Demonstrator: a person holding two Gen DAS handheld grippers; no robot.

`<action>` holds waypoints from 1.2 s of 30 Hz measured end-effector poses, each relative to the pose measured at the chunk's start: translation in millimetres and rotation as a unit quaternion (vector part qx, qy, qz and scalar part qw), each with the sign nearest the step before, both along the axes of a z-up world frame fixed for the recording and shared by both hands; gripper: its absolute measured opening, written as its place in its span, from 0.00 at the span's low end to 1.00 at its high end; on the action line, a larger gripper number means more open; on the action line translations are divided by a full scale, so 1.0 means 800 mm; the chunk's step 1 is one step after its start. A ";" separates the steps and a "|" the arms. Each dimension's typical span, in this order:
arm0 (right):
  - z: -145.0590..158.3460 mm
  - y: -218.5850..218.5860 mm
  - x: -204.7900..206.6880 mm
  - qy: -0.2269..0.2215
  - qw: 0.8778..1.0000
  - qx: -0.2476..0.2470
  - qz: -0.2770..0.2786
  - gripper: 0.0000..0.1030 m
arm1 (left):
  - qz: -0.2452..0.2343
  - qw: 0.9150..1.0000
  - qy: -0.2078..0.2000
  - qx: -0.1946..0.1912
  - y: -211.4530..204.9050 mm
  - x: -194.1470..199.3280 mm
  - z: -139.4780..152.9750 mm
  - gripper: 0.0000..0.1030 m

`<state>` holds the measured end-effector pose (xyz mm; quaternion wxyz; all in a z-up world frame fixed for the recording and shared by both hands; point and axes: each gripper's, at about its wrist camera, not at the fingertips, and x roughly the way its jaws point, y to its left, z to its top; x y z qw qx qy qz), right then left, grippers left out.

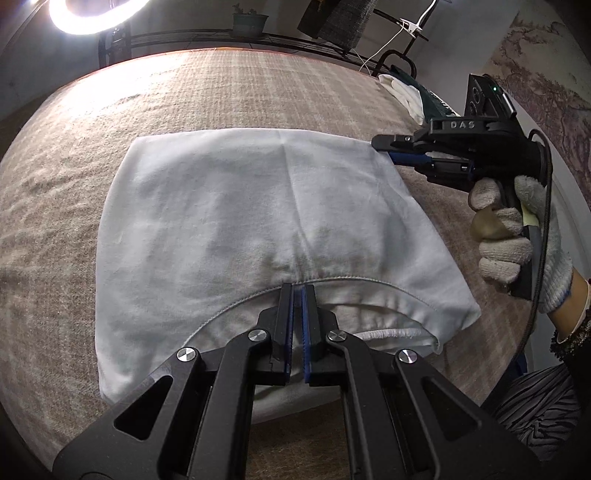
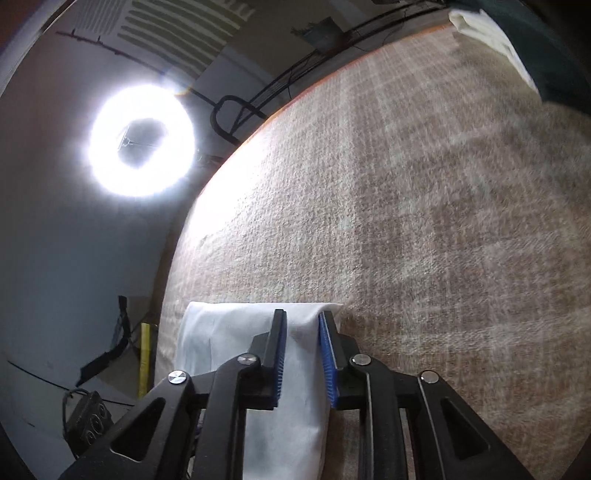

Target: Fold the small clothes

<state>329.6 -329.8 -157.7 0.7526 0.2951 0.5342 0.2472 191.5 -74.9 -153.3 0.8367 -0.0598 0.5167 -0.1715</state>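
2 grippers work on 1 white garment (image 1: 236, 221) spread flat over a beige woven cloth (image 1: 74, 206) that covers the table, and the garment lies near the middle of that cloth with its stitched hem toward the left wrist camera. At the far left of the left wrist view a ring light (image 1: 92, 14) glares above the table's far edge, and a dark metal rack (image 1: 207, 38) with a potted plant (image 1: 249, 22) runs behind the table. Lower and centred in that view, the left gripper (image 1: 298, 295) has its 2 blue-padded fingers pressed together on the curved hem of the garment, pinching the fabric edge with no gap visible between the pads. Further right, the right gripper (image 1: 384, 147) reaches in at the garment's far right corner, carried by a hand in a white knit glove (image 1: 517, 236), with a black cable trailing down beside the wrist. Beyond it, at the table's far right edge, sits a pile of white and dark green cloth (image 1: 410, 92). From the right wrist view, the right gripper (image 2: 303, 317) straddles the folded corner of the garment (image 2: 236, 332): the white fabric fills the space between the 2 blue pads, which stand partly apart, and whether they truly press on it I cannot tell.
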 end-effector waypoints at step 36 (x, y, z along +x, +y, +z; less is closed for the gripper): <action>0.032 0.095 -0.049 -0.140 0.949 -0.254 0.122 0.20 | 0.030 0.999 0.001 -0.020 0.074 -0.019 -0.010 0.01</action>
